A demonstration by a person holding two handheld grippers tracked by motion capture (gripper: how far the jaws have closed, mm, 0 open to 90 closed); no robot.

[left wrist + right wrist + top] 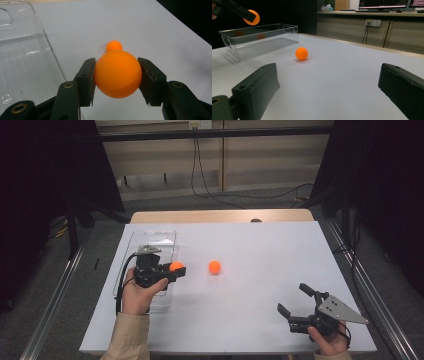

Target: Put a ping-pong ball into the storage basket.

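Two orange balls showed: the left hand-held gripper (176, 268) clenched one ball (175, 266), apparently above the clear bin's (150, 237) right wall, near the desk's (260, 320) left edge. The second ball (214, 266) lay mid-desk. The right hand-held gripper (295, 300) stood released near the desk's front right corner.

I see the white table (250, 270) evenly and brightly lit from above, with darkness on both sides of it. Near the table's centre the orange ball (214, 266) casts a faint shadow, and the clear bin (22, 55) shows soft glare
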